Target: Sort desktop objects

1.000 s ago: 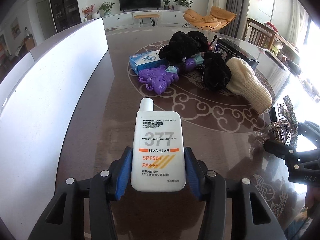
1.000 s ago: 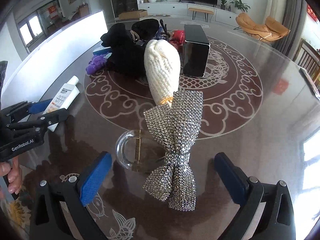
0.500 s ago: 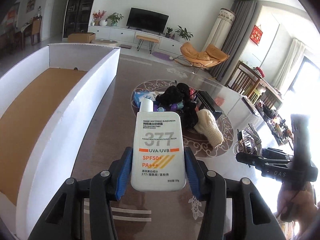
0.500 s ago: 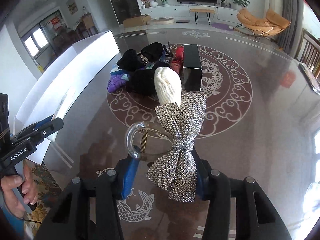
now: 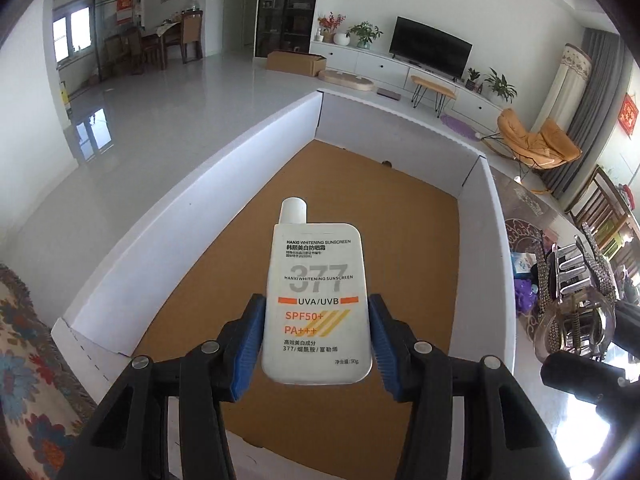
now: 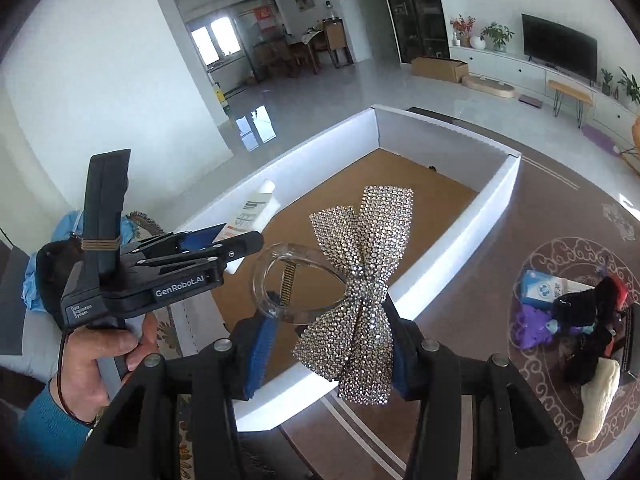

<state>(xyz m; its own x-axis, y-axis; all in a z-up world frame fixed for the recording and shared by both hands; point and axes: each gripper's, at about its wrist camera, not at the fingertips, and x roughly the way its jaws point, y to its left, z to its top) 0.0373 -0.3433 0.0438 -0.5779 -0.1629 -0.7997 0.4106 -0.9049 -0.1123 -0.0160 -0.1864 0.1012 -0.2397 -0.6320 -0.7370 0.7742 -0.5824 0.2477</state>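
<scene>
Sunscreen (image 5: pixel 318 300) and bow clip (image 6: pixel 360 300) are now hanging over the box (image 5: pixel 492 216), having left the counter (image 6: pixel 520 248); our left gripper (image 5: pixel 316 340) and right gripper (image 6: pixel 326 350) are keeping their jaws clamped on them, so we are nearing release.

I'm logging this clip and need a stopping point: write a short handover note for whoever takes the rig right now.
Left gripper: shut on the sunscreen bottle, held above the white box.
Right gripper: shut on the rhinestone bow clip, held over the box's near wall.
Done: both items picked up. Nothing visible in the box.
Left: release both into the box, then sort the pile on the table: knit mitten, purple toy, blue pack, black items.
</scene>
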